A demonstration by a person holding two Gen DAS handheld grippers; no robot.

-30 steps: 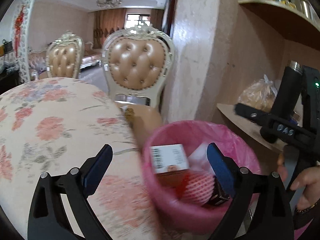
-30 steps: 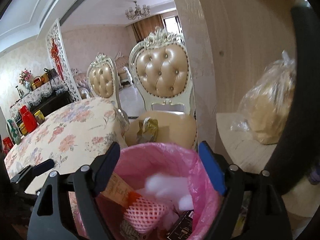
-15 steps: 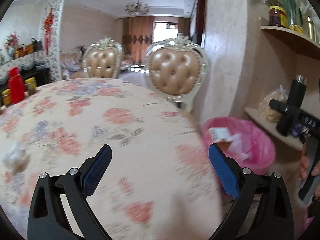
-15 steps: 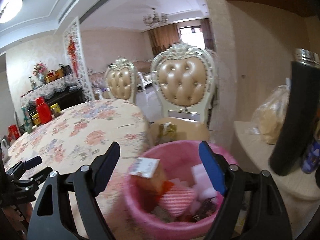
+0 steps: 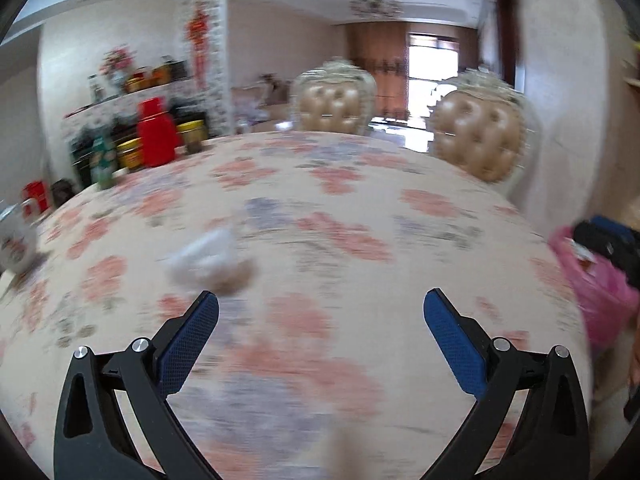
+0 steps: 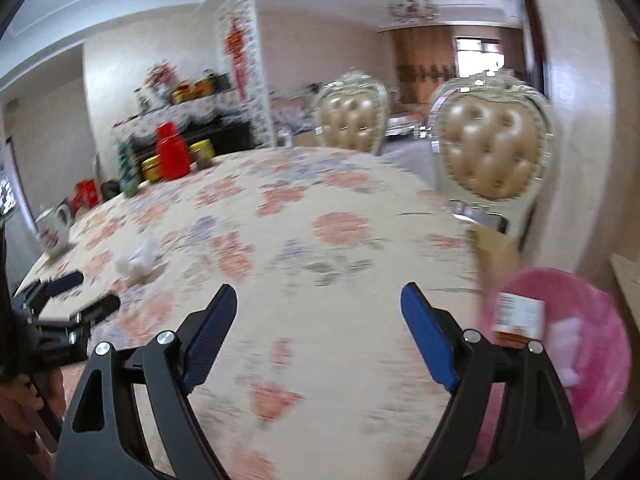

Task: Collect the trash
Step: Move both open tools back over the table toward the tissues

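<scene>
A crumpled white tissue lies on the floral tablecloth, just ahead and left of my open, empty left gripper. The tissue also shows in the right wrist view, far left of my open, empty right gripper. The pink-lined trash bin with a white-labelled box and other trash stands off the table's right edge. The bin shows at the right edge of the left wrist view. The left gripper shows in the right wrist view, near the tissue.
Two tufted beige chairs stand at the table's far side. A red thermos, jars and a green bottle sit at the far left of the table, a white teapot at the left edge. A wall rises on the right.
Both grippers have swung left from over the pink bin to over the table. The tissue has come closer to the left gripper. Both stay open.
</scene>
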